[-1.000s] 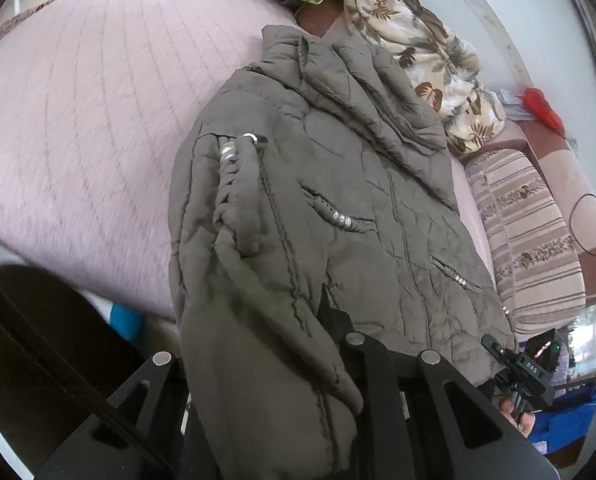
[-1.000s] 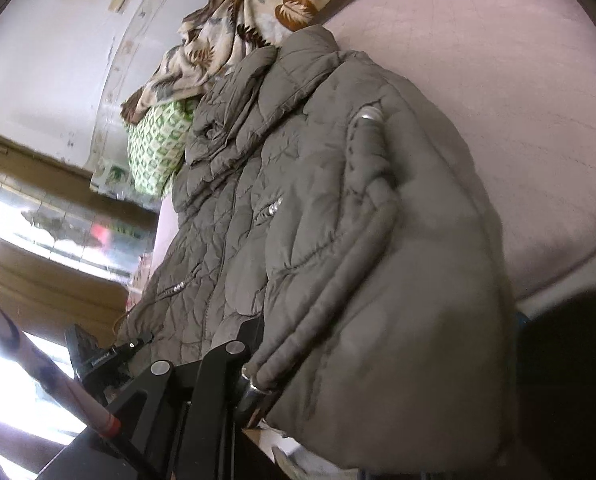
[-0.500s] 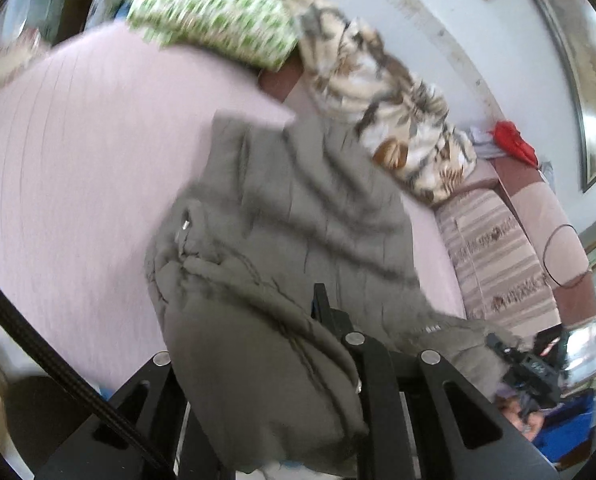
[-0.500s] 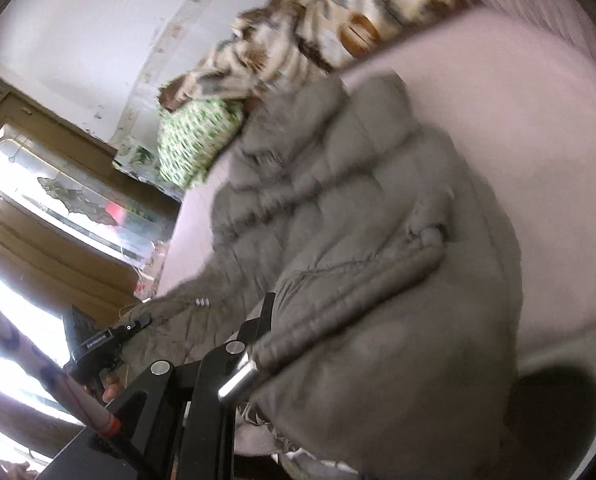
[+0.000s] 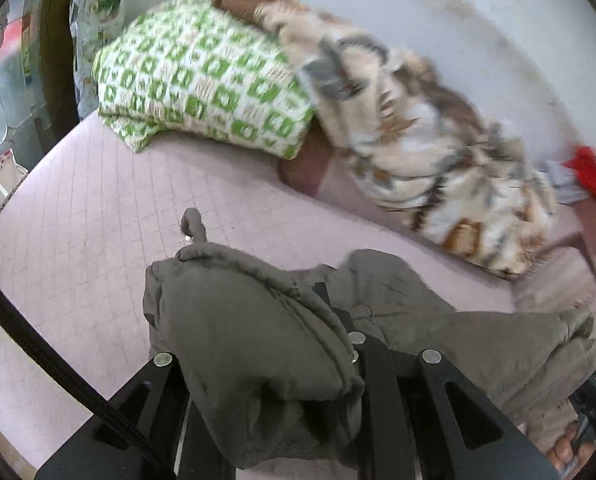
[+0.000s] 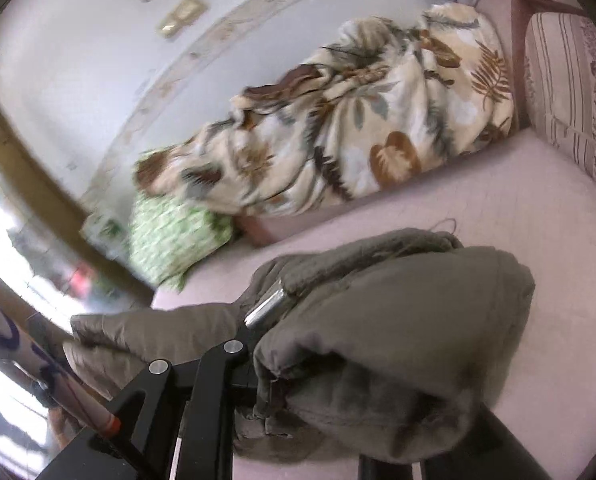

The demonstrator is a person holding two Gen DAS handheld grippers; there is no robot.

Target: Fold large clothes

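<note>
Olive-grey padded cloth fills the lower part of both wrist views: you have one jacket [image 5: 257, 344], bunched and lifted over the pink quilted bed [image 5: 77, 240]. Your left hand-held gripper [image 5: 298, 356] is clamped tight on a fold of it, the cloth spilling over both fingers. Your right hand-held gripper [image 6: 253, 360] has another fold between its fingers, beside a shiny metal toggle [image 6: 265, 309], and its jaws are opening slightly; the pads are hidden by the fabric. At the head of the bed lie one green-and-white checked pillow [image 5: 201, 80] and one leaf-patterned blanket [image 6: 358, 132] in a heap, touching each other. One striped cushion [image 6: 570, 92] sits at the far right of the right wrist view.
</note>
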